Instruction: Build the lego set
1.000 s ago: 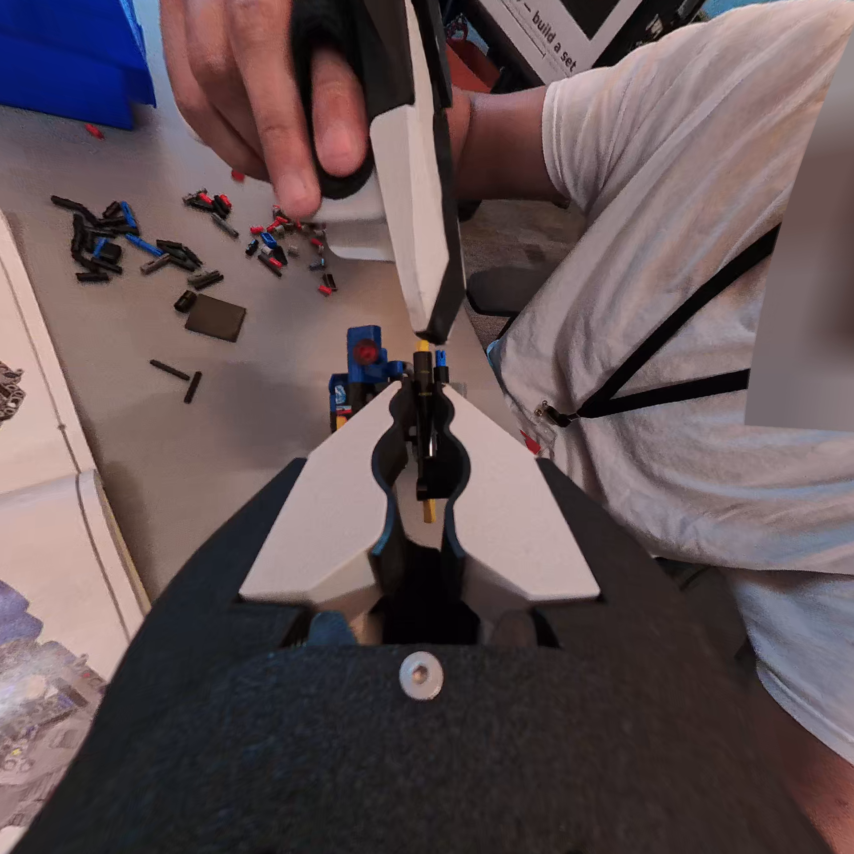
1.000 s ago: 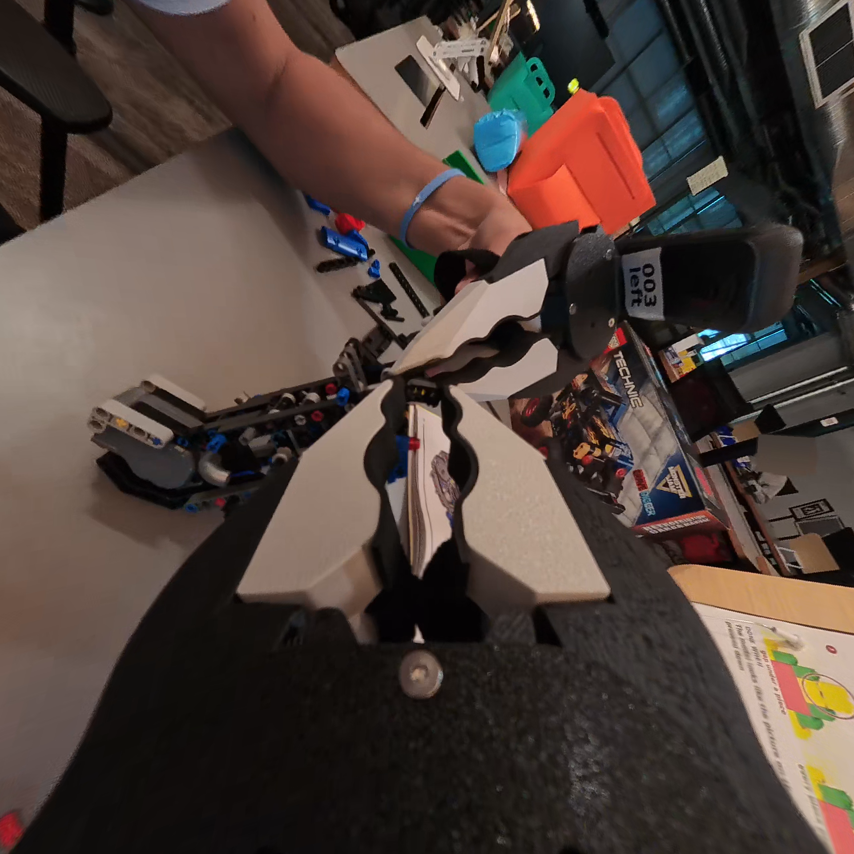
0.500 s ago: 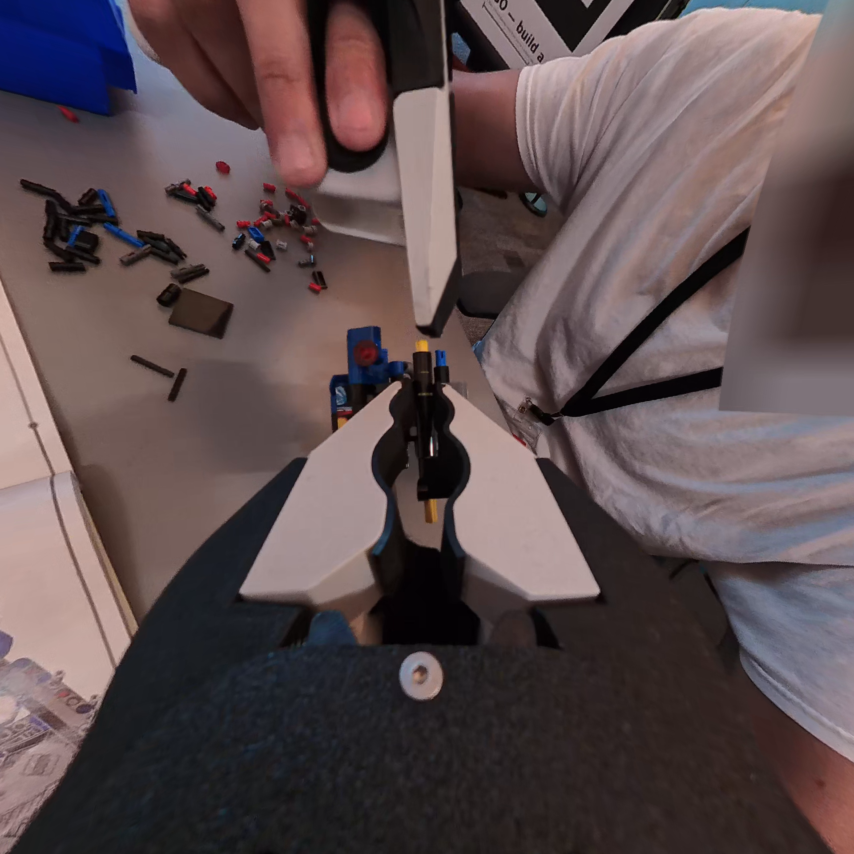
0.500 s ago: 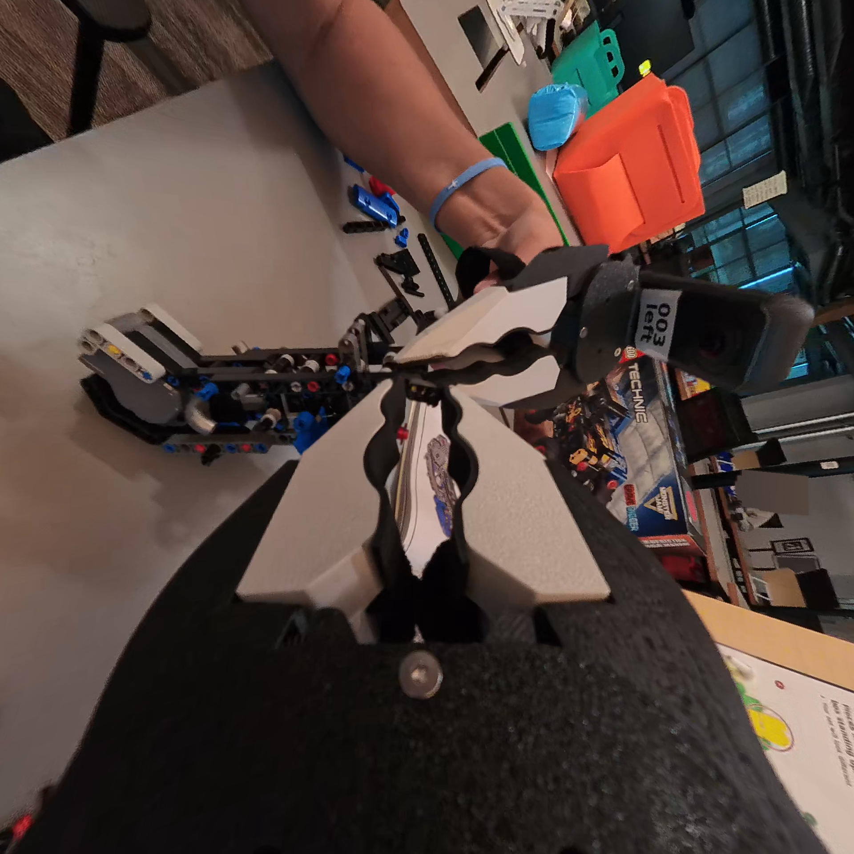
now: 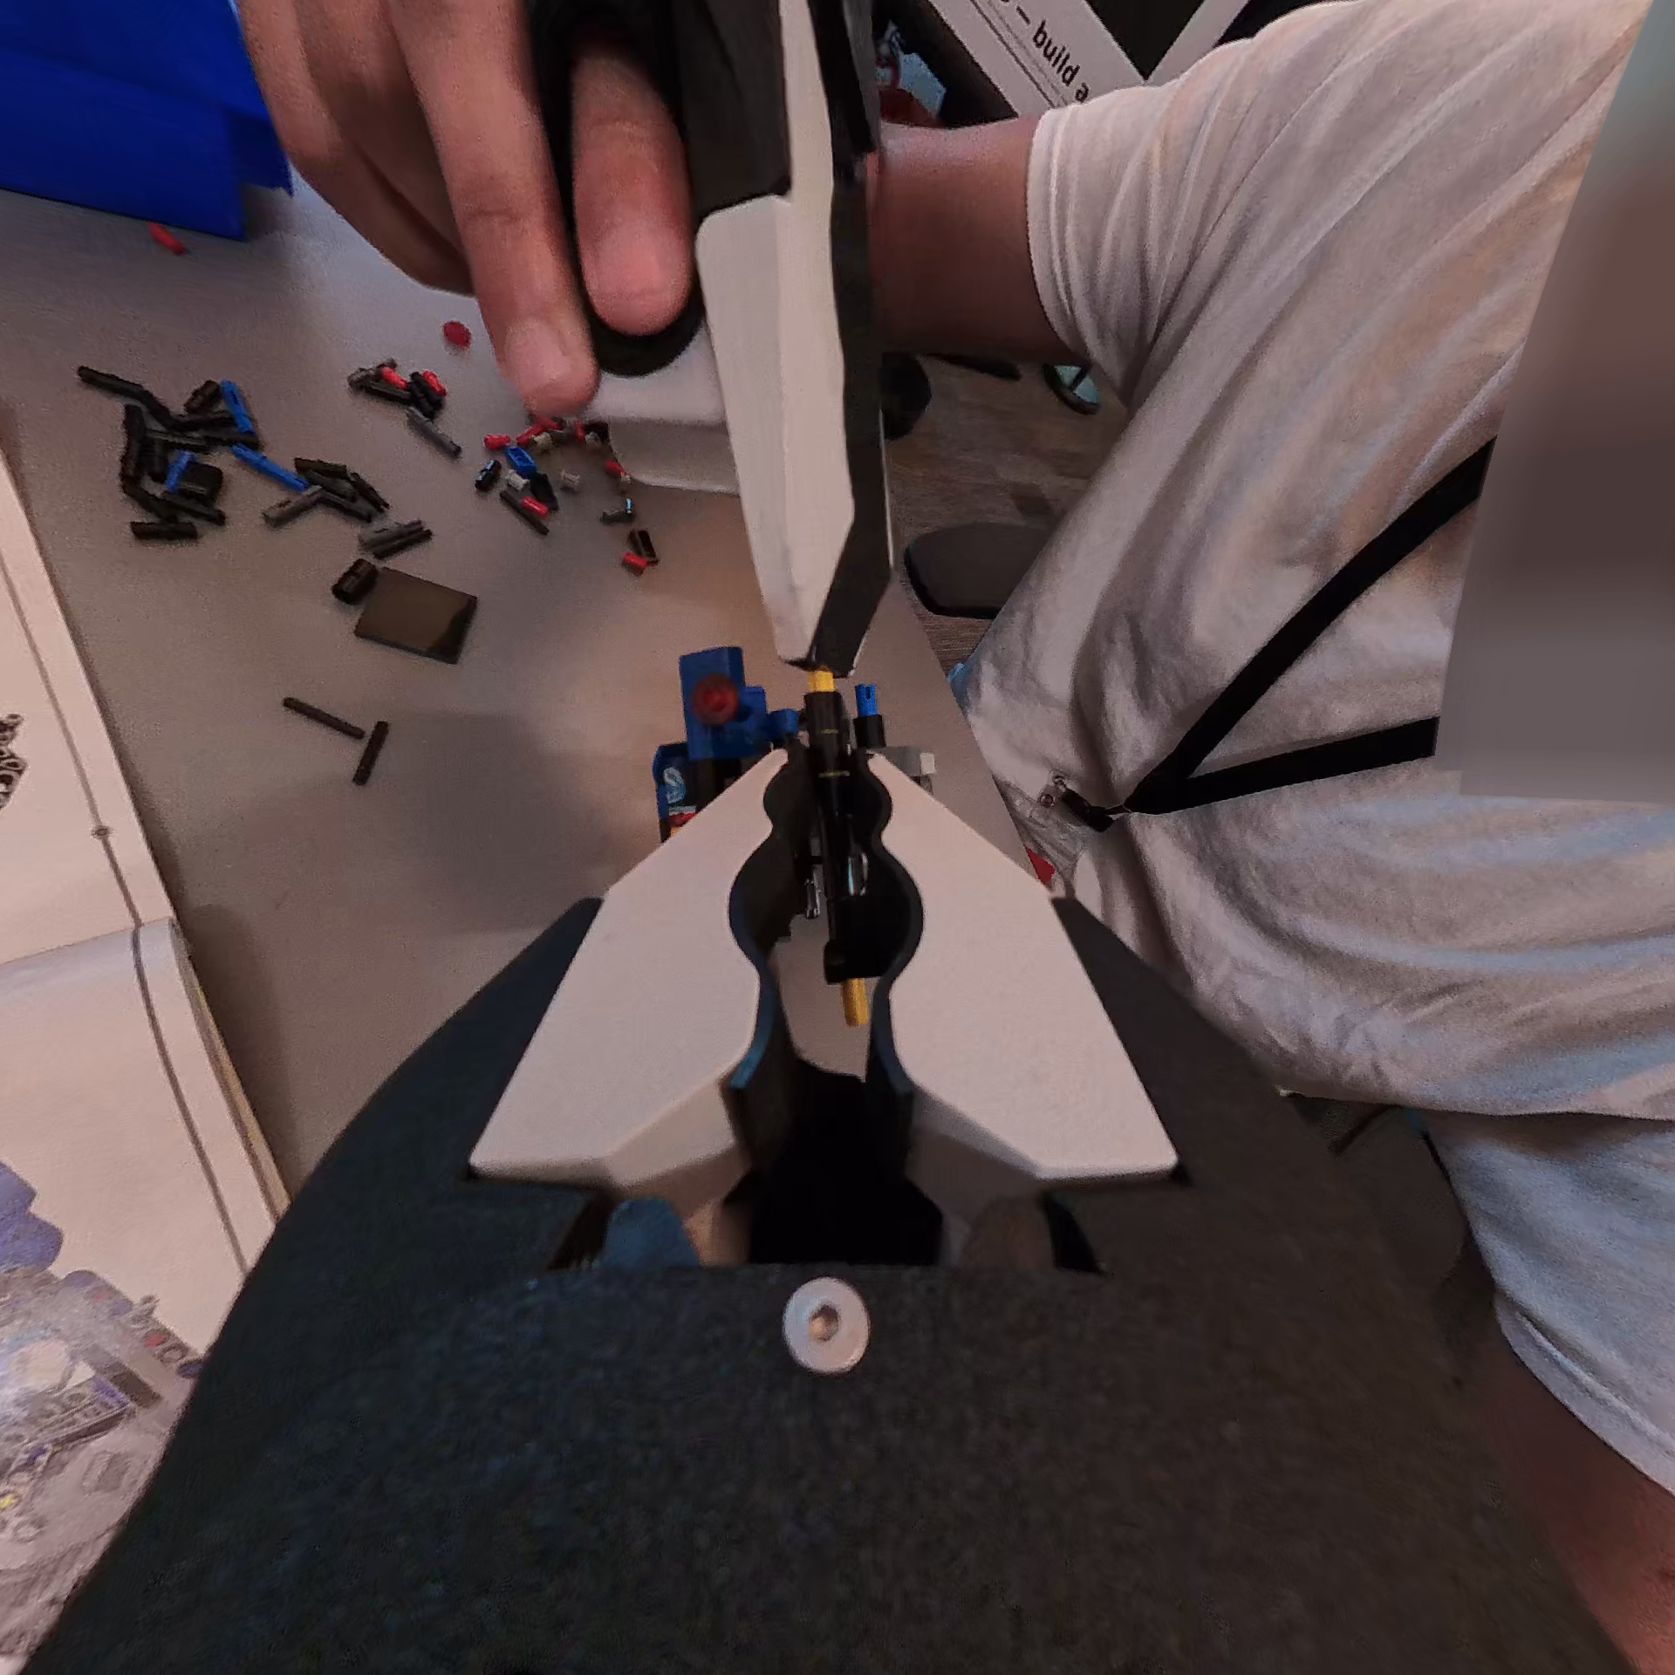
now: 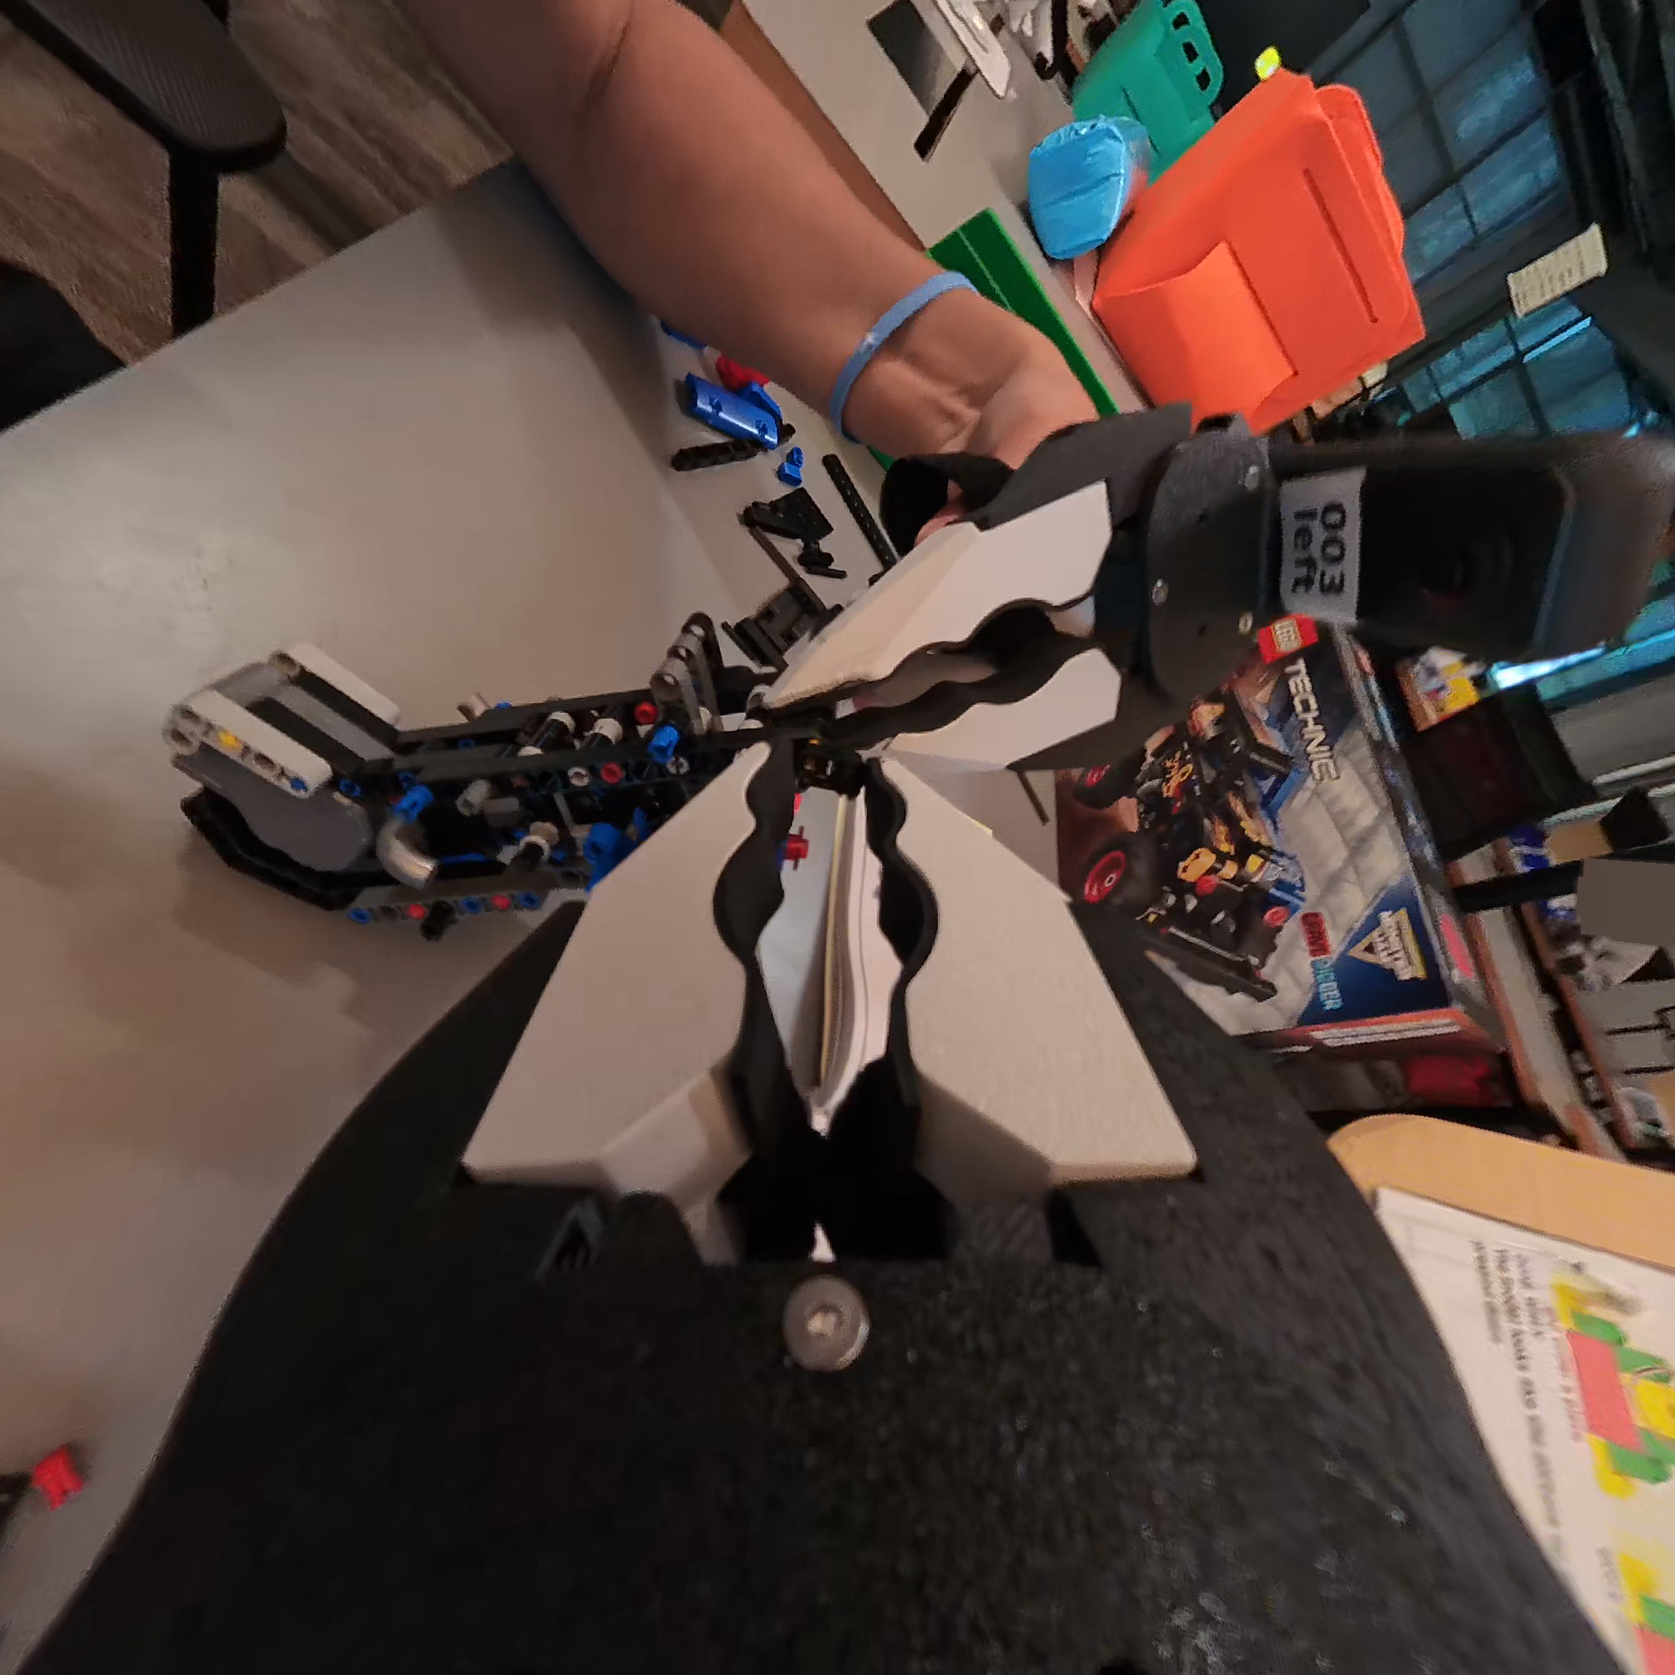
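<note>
The part-built lego model (image 6: 435,798), grey, black and blue, lies lengthwise away to the left in the right wrist view. My left gripper (image 5: 829,760) is shut on the model's near end, on a black beam with a yellow axle (image 5: 820,682) through it. The axle sticks out at top and bottom. My right gripper (image 5: 820,654) comes down from above, fingers together, its tip touching the axle's top end. In the right wrist view my right gripper (image 6: 822,760) meets the left gripper (image 6: 770,702) at that spot. The model's blue part (image 5: 716,716) shows behind my left fingers.
Loose black, blue and red pieces (image 5: 363,471) and a black flat plate (image 5: 415,616) lie on the grey table. An instruction booklet (image 5: 72,1088) is at the left. A person's white shirt (image 5: 1314,634) fills the right. A lego box (image 6: 1269,861) and orange bin (image 6: 1260,254) stand beyond. Less than 4 cm separates the two grippers' tips. Both grippers' tips are roughly 20 cm from the black flat plate (image 5: 415,616).
My right gripper's tip has shifted slightly to sit right on the yellow axle's top end. My left gripper has kept its hold on the model.
</note>
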### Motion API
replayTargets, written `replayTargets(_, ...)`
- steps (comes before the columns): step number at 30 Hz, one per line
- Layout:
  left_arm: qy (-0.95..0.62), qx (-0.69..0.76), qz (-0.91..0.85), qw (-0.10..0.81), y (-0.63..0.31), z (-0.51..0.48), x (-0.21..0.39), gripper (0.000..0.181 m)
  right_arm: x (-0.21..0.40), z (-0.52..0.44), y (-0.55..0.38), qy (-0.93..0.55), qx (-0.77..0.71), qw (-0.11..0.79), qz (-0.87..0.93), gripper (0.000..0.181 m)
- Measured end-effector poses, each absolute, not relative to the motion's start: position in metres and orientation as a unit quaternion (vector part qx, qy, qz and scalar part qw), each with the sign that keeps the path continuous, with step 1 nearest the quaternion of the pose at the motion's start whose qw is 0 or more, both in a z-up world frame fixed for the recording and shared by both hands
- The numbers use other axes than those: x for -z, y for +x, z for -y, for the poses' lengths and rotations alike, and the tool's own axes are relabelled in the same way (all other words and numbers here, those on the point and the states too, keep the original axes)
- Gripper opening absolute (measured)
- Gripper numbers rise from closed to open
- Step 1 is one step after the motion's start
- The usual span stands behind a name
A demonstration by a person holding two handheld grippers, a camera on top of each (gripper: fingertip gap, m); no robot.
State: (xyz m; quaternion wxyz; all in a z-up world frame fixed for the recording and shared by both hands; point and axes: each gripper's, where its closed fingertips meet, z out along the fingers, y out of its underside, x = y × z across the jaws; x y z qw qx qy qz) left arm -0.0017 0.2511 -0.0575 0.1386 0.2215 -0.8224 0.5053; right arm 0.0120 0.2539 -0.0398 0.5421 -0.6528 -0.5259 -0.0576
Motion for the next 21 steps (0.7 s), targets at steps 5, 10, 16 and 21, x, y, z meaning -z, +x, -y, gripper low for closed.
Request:
replayTargets(5, 0.232, -0.509, 0.826, 0.070, -0.005, -0.248, 0.050, 0.005, 0.032, -0.251, 0.007, -0.685, 0.003, 0.572, 0.451, 0.015)
replayTargets(10, 0.208, -0.485, 0.848, -0.045, -0.020, -0.241, 0.043, 0.006, 0.024, -0.242, -0.010, -0.698, -0.064, 0.602, 0.384, 0.014)
replayTargets(16, 0.215, -0.432, 0.857, -0.181, -0.045, -0.230, 0.041, 0.005, 0.024, -0.229, -0.037, -0.685, -0.072, 0.616, 0.383, 0.014)
replayTargets(21, 0.219, -0.450, 0.829, -0.250, -0.050, -0.231, 0.046, 0.005, 0.028, -0.228, -0.049, -0.688, -0.067, 0.610, 0.387, 0.014)
